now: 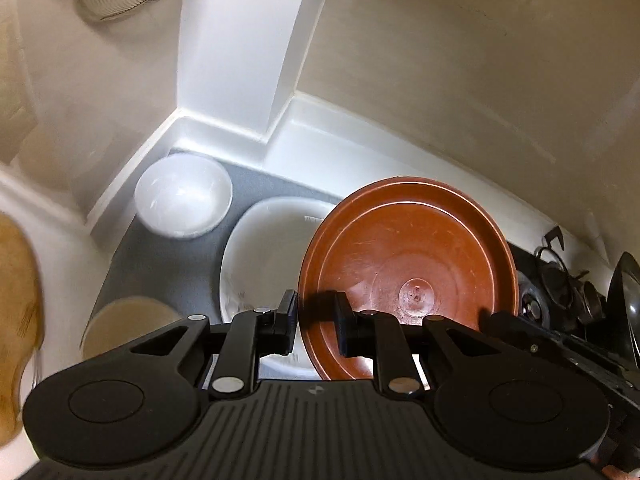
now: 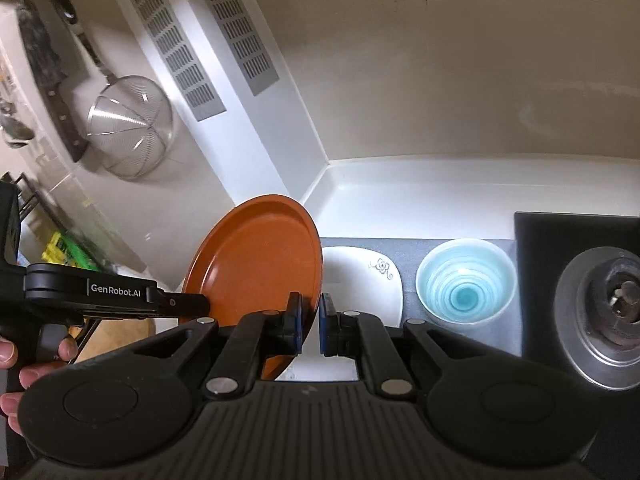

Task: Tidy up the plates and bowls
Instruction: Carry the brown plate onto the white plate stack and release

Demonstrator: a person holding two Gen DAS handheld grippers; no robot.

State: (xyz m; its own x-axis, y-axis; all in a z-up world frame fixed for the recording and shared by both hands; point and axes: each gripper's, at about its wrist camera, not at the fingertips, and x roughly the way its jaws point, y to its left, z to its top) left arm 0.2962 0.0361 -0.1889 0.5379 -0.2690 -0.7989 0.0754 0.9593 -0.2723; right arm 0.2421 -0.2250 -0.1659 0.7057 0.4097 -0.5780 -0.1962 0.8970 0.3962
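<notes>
A brown plate [image 1: 408,256] is held tilted above a white square plate [image 1: 264,248] on the grey mat. My left gripper [image 1: 316,316] straddles the brown plate's near rim, its jaws a little apart around it. In the right wrist view the brown plate [image 2: 260,256] stands on edge over the white plate [image 2: 360,280]. My right gripper [image 2: 310,318] has its jaws close on either side of the plate's right rim. The left gripper [image 2: 196,304] reaches the plate from the left. A white bowl [image 1: 184,196] sits in the corner. A blue bowl [image 2: 466,286] sits right of the white plate.
A tan bowl [image 1: 128,328] sits near left on the grey mat [image 1: 160,264]. A stove burner [image 2: 608,320] is at the right. A wire strainer [image 2: 132,132] and a knife hang on the left wall. White walls close the corner behind.
</notes>
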